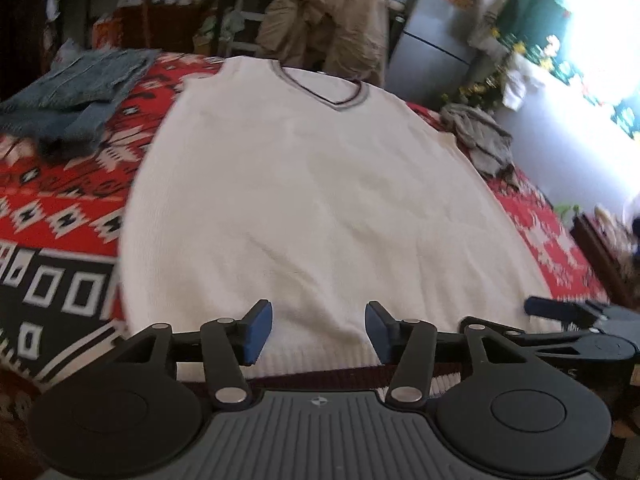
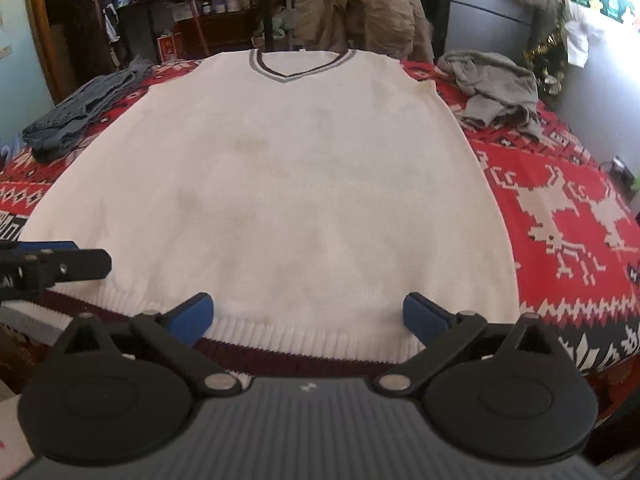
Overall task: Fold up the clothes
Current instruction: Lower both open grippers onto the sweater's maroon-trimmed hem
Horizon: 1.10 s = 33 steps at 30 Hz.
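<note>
Lying flat just ahead of both tools, the white vest [image 2: 280, 184] is waiting for its first fold; left gripper [image 1: 319, 333] and right gripper [image 2: 308, 317] are hanging released over its hem, so next they probably need to pinch an edge.

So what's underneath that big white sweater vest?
The white sweater vest lies flat on a red patterned blanket, which shows along both its sides. A dark maroon band peeks out below the hem. Whatever lies beneath the vest's middle is covered.

Cluttered dark shelves [image 2: 208, 4] at back; grey fridge [image 1: 436, 20] beside them; bright window [image 1: 600, 28] right; pale walls.
</note>
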{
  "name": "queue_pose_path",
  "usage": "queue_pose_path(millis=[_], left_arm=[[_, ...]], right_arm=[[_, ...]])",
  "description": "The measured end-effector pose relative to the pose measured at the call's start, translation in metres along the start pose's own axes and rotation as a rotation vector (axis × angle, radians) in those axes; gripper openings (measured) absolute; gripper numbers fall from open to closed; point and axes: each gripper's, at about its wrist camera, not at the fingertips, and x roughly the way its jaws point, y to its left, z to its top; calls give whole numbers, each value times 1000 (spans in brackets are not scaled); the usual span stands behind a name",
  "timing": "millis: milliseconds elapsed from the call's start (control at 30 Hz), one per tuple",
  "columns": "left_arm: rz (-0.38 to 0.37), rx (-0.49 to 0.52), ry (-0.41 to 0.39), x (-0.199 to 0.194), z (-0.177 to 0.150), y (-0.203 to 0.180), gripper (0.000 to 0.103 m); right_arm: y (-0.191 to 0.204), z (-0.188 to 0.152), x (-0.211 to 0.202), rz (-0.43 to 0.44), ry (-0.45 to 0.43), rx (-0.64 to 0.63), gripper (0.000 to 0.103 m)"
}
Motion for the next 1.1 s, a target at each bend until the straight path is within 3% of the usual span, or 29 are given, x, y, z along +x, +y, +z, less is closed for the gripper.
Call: queue_pose_path(millis=[100, 300, 467, 667, 800, 867, 933, 1000, 1100], left_arm=[[22, -12, -14, -12, 2, 10, 56], [126, 37, -40, -34, 7, 18, 73], [237, 90, -13, -37, 13, 19, 78], [274, 57, -17, -47, 24, 30, 82], [203, -6, 54, -47, 32, 48, 82], [171, -92, 52, -47, 32, 61, 82], [88, -217, 80, -43, 30, 78, 80], [-19, -355, 118, -39, 26, 95, 64], [-98, -469, 135, -35, 20, 109, 56]], right_arm=[[-7, 3, -12, 2, -34, 26, 102], [-27, 11, -44, -115, -120, 21, 102], [-47, 15, -63, -188, -167, 51, 102], [-64, 22, -82, -296, -229, 90, 102], [-82, 28, -87, -253, -177, 157, 102], [-94, 30, -85, -199, -131, 220, 102], [-106, 31, -81, -140, -67, 260, 102], [-115, 28, -77, -114, -31, 299, 102], [-131, 20, -71, -31, 15, 391, 102]])
